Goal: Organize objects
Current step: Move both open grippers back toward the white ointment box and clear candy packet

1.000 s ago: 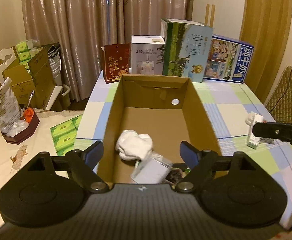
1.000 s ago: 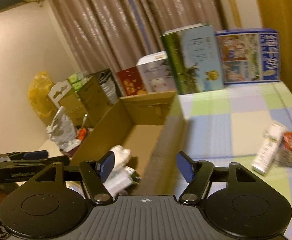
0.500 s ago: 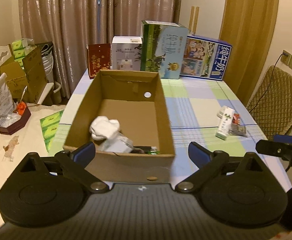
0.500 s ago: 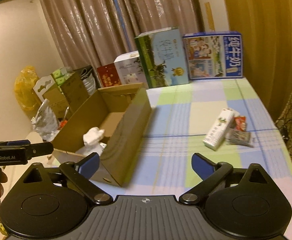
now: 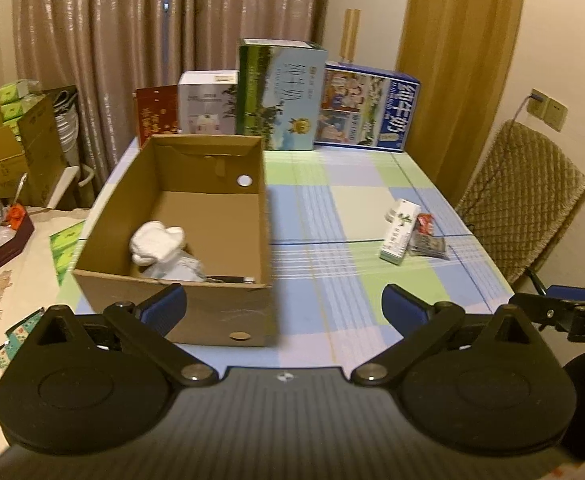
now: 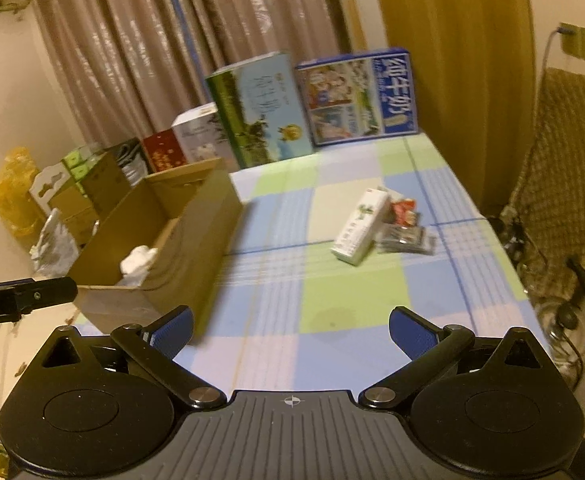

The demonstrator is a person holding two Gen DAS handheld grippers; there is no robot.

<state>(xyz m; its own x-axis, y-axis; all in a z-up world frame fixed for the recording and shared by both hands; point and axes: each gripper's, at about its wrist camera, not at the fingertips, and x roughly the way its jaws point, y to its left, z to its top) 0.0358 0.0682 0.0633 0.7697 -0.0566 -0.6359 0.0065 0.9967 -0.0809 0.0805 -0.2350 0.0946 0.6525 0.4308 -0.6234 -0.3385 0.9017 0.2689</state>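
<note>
The left gripper [image 5: 282,304] hangs above the near edge of the table [image 5: 332,280], its blue-padded jaws spread wide with nothing between them, having just been opening. The right gripper [image 6: 290,330] is the same: jaws wide apart, just been opening, only checked cloth below.

Just past the left gripper sits the box [image 5: 228,308], open-topped brown cardboard with a round hole in its near and far walls. Inside, at the near end, lie a crumpled white cloth [image 5: 156,240] and a pale packet [image 5: 180,270] touching it; something dark lies beside them, too hidden to name.

Well apart to the right, on the cloth, lies a white carton [image 6: 358,230] with green print, long and narrow, on its side. Touching its far side are a red wrapper [image 6: 404,210] and a dark clear-wrapped pack [image 6: 406,238].

At the far edge stand four upright cartons [image 5: 280,94] in a row before the curtain [image 5: 132,40].
</note>
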